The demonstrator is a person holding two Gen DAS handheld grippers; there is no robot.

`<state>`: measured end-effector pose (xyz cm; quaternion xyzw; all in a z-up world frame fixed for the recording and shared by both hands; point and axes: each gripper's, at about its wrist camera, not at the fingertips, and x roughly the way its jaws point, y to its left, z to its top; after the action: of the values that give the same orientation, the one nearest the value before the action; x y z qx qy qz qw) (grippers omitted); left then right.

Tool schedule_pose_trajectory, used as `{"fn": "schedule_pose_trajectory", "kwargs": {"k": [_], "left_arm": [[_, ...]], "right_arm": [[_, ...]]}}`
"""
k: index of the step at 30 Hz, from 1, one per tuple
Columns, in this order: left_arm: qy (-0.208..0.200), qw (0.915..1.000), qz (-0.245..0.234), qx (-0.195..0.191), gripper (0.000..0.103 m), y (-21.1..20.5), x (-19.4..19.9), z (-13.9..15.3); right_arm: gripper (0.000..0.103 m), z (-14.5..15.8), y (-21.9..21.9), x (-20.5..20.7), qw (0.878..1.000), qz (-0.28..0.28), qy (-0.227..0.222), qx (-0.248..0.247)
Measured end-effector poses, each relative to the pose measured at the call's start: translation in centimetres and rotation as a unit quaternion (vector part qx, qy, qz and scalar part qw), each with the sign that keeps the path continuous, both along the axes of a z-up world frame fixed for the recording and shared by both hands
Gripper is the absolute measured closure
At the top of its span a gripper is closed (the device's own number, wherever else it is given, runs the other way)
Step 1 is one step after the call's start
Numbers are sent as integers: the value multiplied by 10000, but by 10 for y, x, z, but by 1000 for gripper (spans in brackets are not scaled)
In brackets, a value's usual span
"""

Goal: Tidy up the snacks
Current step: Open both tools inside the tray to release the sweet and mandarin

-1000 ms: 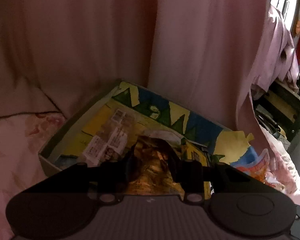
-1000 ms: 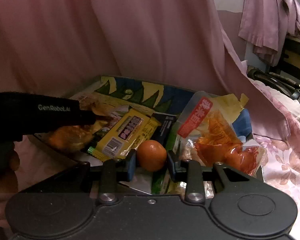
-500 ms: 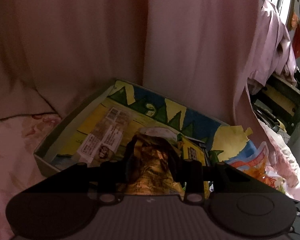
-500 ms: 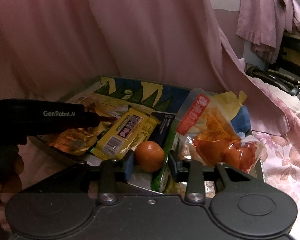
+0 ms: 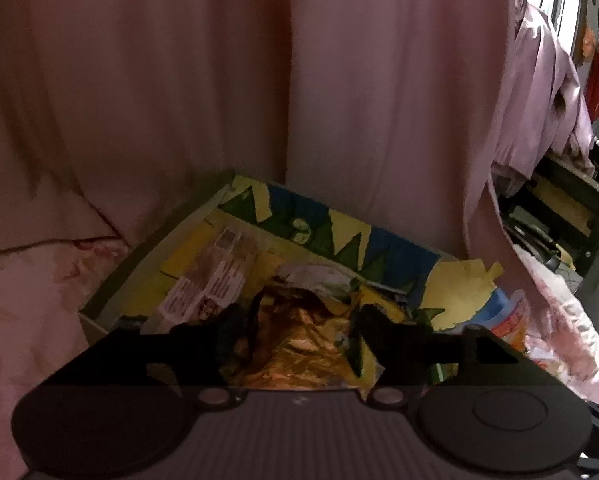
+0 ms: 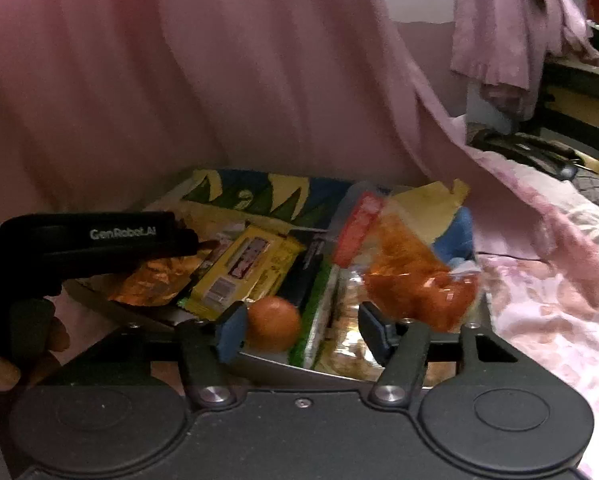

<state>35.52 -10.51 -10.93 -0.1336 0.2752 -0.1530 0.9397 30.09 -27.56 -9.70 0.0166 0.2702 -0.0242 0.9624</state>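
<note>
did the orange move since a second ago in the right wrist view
Yes: the orange sat midway between the right gripper pads; now it lies against the left pad, lower against the yellow packet. The jaws have just been opening, releasing it.

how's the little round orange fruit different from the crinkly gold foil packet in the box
The round orange fruit is smooth and ball-shaped; the crinkly gold foil packet is flat, creased and shiny. The fruit sits at the near edge of the printed cardboard box, between the right gripper's parted pads, untouched; the packet lies toward the box's left side, under the left gripper, whose jaws have just opened too. Both rest in the box, released.
</note>
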Motion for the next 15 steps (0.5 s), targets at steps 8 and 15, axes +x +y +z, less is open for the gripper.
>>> {"fn": "schedule_pose_trajectory", "kwargs": {"k": [8, 15], "left_arm": [[-341, 9992, 208, 39, 12, 2, -25, 35], [-641, 9971, 345, 219, 2, 5, -58, 67]], "right_arm": [[21, 30, -15, -29, 9986, -263, -412, 177], [5, 60, -27, -66, 9942, -502, -928, 218]]}}
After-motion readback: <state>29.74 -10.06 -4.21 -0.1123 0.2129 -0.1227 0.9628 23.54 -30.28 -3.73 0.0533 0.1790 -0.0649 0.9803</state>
